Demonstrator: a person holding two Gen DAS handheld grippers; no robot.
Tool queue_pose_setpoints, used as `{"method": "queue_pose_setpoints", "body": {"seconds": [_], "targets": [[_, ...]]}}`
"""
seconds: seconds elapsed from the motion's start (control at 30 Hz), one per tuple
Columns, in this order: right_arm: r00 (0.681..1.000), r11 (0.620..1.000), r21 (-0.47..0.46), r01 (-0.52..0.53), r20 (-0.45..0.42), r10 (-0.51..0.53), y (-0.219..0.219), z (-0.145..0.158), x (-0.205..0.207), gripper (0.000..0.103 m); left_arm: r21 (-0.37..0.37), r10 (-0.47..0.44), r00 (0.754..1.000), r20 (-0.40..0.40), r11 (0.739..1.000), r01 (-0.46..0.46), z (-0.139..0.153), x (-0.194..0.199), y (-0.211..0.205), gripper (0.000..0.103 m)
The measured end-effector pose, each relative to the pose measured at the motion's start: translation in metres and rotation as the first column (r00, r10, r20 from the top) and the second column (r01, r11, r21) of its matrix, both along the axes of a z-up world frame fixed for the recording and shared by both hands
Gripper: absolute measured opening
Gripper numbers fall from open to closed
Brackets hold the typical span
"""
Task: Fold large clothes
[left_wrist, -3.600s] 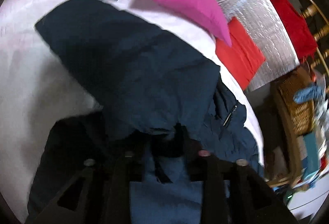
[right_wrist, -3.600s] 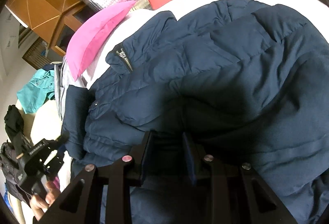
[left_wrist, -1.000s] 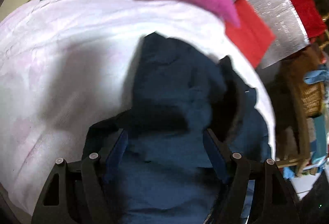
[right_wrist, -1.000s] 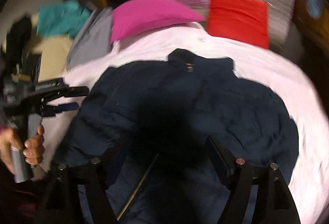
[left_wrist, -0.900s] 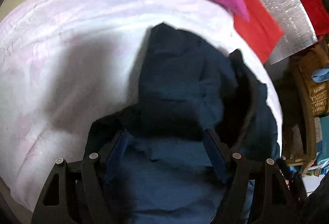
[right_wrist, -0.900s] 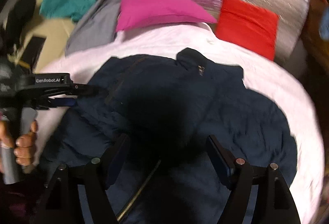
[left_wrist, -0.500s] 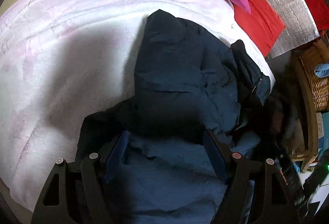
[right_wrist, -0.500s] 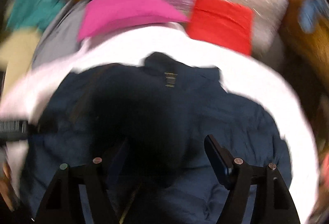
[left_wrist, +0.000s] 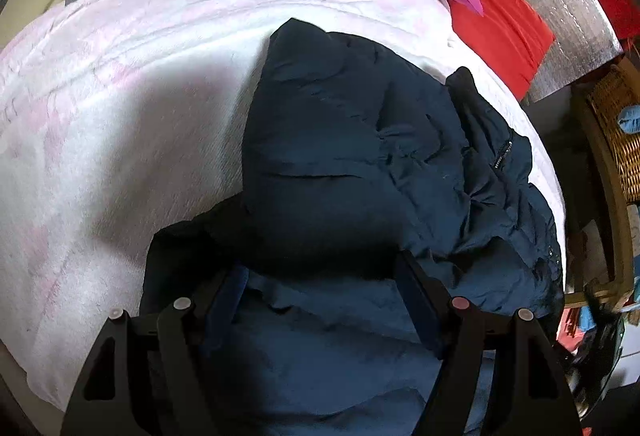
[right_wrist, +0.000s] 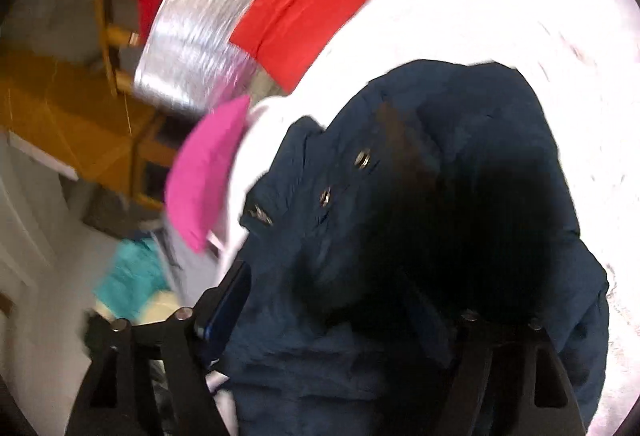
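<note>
Both jaws stood wide apart, gripping nothing: the left gripper (left_wrist: 320, 284) and right gripper (right_wrist: 332, 296) hovered over the navy jacket (left_wrist: 360, 155), bunched on the bed (left_wrist: 120, 115). Best to pinch matching hem corners, then draw them evenly toward the collar (right_wrist: 280, 203).

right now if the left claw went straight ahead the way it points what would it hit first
Most likely the navy puffer jacket: the open left claw points into its bunched bulk on the white blanket. Depth is unclear, but nothing else lies between.
</note>
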State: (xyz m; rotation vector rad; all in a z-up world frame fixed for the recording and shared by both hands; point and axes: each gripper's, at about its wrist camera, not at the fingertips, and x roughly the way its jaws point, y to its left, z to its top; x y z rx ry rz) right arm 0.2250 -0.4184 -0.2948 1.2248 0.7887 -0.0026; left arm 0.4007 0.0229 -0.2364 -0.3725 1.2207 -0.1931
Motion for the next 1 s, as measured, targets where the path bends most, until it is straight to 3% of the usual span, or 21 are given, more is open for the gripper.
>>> {"method": "queue_pose_setpoints", "body": {"seconds": [0.07, 0.13, 0.2, 0.23, 0.27, 0.37, 0.47, 0.57, 0.67, 0.8, 0.9, 1.0], "targets": [[0.999, 0.996, 0.076, 0.040, 0.014, -0.041, -0.010, -0.008, 0.003, 0.081, 0.023, -0.009, 1.000, 0.014, 1.000, 0.008, 0.003, -0.001, -0.002, 0.075], [0.999, 0.996, 0.076, 0.039, 0.003, -0.039, -0.011, -0.013, 0.009, 0.079, 0.040, -0.015, 1.000, 0.022, 0.999, 0.014, 0.004, -0.002, -0.003, 0.075], [0.999, 0.999, 0.039, 0.028, -0.032, -0.027, -0.010, -0.016, 0.018, 0.058, 0.045, -0.014, 1.000, 0.019, 0.999, 0.013, 0.003, -0.002, -0.003, 0.075], [0.998, 0.999, 0.027, 0.020, -0.058, -0.018, -0.008, -0.019, 0.022, 0.035, 0.044, -0.013, 1.000, 0.018, 0.999, 0.012, 0.002, -0.001, -0.003, 0.075], [0.996, 1.000, 0.019, 0.017, -0.086, -0.015, -0.007, -0.022, 0.024, 0.021, 0.044, -0.012, 1.000, 0.018, 0.999, 0.011, 0.002, -0.001, -0.003, 0.075], [0.997, 0.998, -0.060, 0.036, -0.073, -0.041, -0.001, -0.008, 0.016, 0.014, 0.058, -0.012, 1.000, 0.029, 0.998, 0.010, 0.005, -0.002, -0.004, 0.075], [1.000, 0.973, -0.230, 0.018, -0.007, -0.020, 0.014, 0.027, 0.005, 0.013, 0.085, -0.009, 0.998, 0.063, 0.996, 0.003, 0.013, -0.007, -0.004, 0.075], [0.999, 0.940, -0.340, 0.009, 0.037, 0.004, 0.024, 0.053, -0.008, 0.013, 0.102, -0.008, 0.996, 0.089, 0.995, -0.001, 0.016, -0.005, -0.006, 0.075], [1.000, 0.913, -0.407, 0.008, -0.007, -0.012, 0.028, 0.052, -0.017, 0.013, 0.109, -0.014, 0.998, 0.061, 0.994, 0.008, 0.009, -0.003, -0.005, 0.075], [0.987, 0.929, -0.366, -0.060, -0.158, 0.001, 0.024, 0.020, -0.012, 0.014, 0.095, -0.019, 0.999, 0.029, 0.995, 0.016, 0.003, 0.002, -0.002, 0.075], [0.989, 0.961, -0.275, -0.040, -0.145, 0.000, 0.013, 0.019, -0.023, 0.018, 0.061, 0.001, 0.995, 0.102, 0.998, -0.007, 0.018, 0.001, 0.008, 0.076], [0.995, 0.957, -0.291, -0.013, -0.098, -0.016, -0.001, 0.037, -0.036, 0.031, -0.015, 0.040, 0.986, 0.162, 0.999, -0.038, 0.031, 0.001, 0.024, 0.077]]}}
